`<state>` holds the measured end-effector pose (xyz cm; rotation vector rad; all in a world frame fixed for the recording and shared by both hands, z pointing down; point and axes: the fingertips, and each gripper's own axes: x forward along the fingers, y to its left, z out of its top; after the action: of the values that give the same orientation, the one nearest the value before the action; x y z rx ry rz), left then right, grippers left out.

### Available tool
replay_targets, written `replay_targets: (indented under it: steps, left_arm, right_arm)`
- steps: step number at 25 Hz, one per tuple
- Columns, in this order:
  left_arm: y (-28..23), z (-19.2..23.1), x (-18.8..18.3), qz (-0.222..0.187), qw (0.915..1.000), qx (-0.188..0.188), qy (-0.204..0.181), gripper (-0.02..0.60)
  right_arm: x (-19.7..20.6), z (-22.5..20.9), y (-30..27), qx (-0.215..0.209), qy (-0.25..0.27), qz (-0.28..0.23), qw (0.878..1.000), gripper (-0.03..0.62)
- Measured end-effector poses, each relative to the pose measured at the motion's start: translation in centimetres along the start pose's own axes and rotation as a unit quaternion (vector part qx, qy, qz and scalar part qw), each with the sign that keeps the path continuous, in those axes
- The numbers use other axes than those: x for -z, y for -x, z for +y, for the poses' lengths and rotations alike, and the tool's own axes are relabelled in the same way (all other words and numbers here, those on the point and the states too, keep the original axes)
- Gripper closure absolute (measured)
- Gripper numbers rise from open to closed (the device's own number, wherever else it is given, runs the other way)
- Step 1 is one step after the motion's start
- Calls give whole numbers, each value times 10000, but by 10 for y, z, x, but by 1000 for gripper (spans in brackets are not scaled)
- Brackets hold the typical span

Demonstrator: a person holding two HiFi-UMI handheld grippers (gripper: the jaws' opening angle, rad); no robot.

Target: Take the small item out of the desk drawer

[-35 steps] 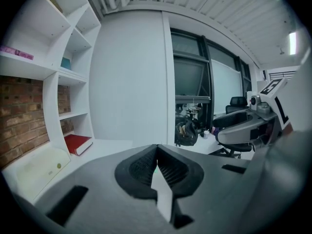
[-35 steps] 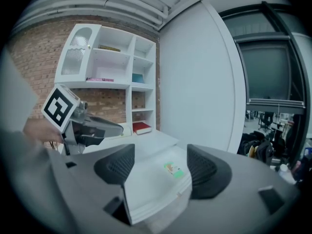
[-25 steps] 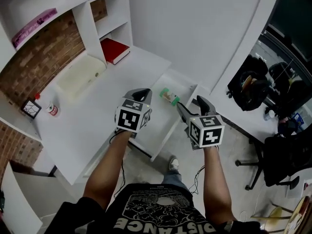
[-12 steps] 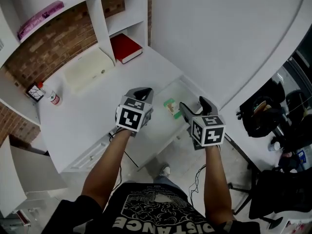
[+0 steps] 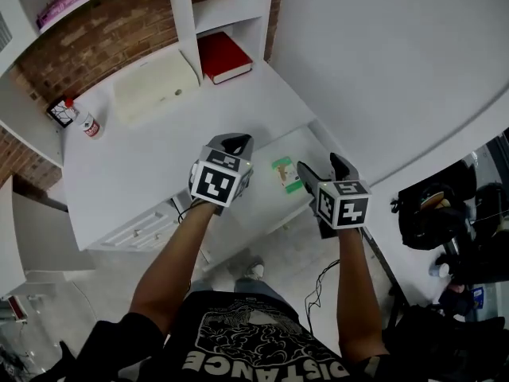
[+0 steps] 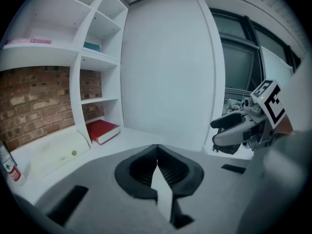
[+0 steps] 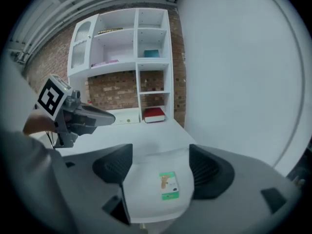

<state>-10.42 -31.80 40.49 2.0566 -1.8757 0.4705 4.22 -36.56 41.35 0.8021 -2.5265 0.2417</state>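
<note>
A small green and white box (image 5: 284,173) lies flat in the open white desk drawer (image 5: 258,201). My right gripper (image 5: 324,165) hovers just right of the box, above the drawer. Its jaws are opening, wide apart, with nothing pressed between them. In the right gripper view the box (image 7: 168,185) lies below and between the two dark pads (image 7: 207,169), untouched. My left gripper (image 5: 237,142) hangs over the desk top left of the drawer, shut and empty. In the left gripper view its jaws (image 6: 157,165) meet in a thin line.
A red book (image 5: 225,54) lies in a shelf bay at the back. A cream case (image 5: 155,86) and a small bottle (image 5: 87,124) sit on the desk (image 5: 135,161). Lower drawers (image 5: 139,229) stand at the left, a black chair (image 5: 433,209) at the right.
The head view has swung, so the desk and shelves sit further right and lower. Both grippers keep their places over the desk and drawer; the right jaws look slightly wider.
</note>
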Motion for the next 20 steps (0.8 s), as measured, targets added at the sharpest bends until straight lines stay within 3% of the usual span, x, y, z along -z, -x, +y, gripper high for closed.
replay_targets:
  steps: [11, 20]
  left_arm:
    - [-28, -1, 41, 85, 9993, -32, 375, 572]
    - [-50, 5, 74, 258, 9978, -100, 601, 572]
  right_arm:
    - [57, -8, -48, -410, 236, 960, 9943, 223]
    - [91, -9, -90, -799, 623, 1634, 9813, 197]
